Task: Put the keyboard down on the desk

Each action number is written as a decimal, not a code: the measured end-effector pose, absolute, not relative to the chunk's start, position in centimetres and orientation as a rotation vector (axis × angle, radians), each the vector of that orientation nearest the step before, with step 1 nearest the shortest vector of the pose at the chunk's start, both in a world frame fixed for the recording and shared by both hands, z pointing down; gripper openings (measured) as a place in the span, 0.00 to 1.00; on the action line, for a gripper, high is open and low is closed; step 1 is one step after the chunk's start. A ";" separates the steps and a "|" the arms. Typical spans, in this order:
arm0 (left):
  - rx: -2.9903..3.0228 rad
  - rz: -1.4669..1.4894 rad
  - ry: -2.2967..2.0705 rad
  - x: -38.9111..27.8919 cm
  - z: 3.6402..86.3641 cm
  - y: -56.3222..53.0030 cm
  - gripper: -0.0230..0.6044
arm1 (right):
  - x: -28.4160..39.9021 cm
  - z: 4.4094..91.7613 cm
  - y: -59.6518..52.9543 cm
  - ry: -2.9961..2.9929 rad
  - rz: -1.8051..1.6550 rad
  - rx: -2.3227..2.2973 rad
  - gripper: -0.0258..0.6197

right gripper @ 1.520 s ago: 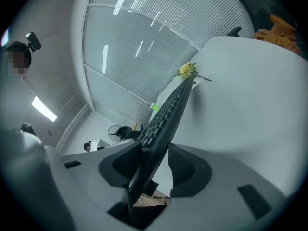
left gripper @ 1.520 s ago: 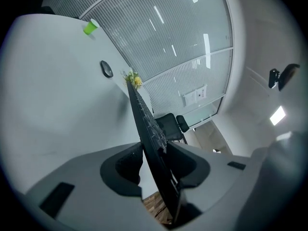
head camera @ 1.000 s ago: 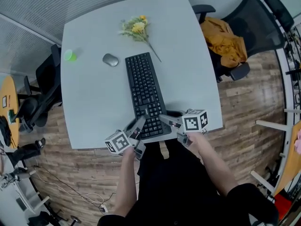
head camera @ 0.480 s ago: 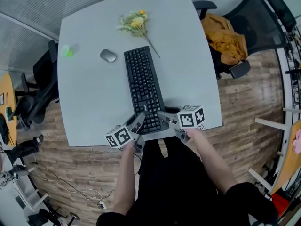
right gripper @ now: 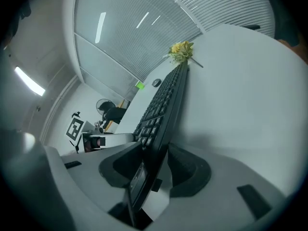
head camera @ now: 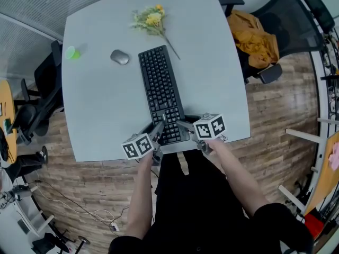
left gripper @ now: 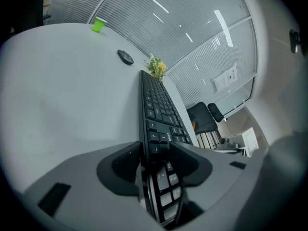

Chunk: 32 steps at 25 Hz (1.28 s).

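A black keyboard (head camera: 159, 91) lies lengthwise on the grey desk (head camera: 106, 110), its near end at the front edge. My left gripper (head camera: 157, 129) straddles the near left corner. Its jaws are opening, with the keyboard (left gripper: 156, 105) between the pads and no firm press showing. My right gripper (head camera: 183, 126) straddles the near right corner. There the keyboard (right gripper: 166, 100) leans by one pad, and a gap shows at the other. Both marker cubes hang just off the desk edge.
A grey mouse (head camera: 119, 57), a green cup (head camera: 70, 52) and a sprig of yellow flowers (head camera: 151, 21) lie beyond the keyboard. At right stands a black chair (head camera: 286, 20) with an orange garment (head camera: 254, 38). More chairs (head camera: 45, 94) stand at left.
The keyboard and both grippers have shifted slightly up in the head view. The keyboard lies flat on the desk throughout.
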State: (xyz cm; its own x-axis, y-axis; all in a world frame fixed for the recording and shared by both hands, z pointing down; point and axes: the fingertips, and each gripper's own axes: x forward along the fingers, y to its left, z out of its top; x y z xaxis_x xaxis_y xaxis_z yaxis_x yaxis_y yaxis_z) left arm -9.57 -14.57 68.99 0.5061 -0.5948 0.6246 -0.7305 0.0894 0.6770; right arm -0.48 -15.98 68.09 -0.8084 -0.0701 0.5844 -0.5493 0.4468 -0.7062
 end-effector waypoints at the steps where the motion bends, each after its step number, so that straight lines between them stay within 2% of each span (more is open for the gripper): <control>1: 1.584 0.159 -1.166 -9.5 69.3 -14.5 0.31 | -0.5 68.4 -15.9 -2.214 1.329 0.520 0.31; 32: 1.528 0.372 -1.202 -9.5 72.5 -13.9 0.32 | -0.3 71.9 -15.6 -2.106 1.230 0.508 0.32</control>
State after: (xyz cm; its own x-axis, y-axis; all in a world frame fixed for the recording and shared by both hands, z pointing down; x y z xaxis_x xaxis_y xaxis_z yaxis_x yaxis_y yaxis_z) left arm -9.55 -13.92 72.51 0.4354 -0.4824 0.7601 -0.8276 0.1178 0.5488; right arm -0.25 -15.60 71.90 -0.7210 -0.0104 0.6929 -0.6086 0.4877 -0.6260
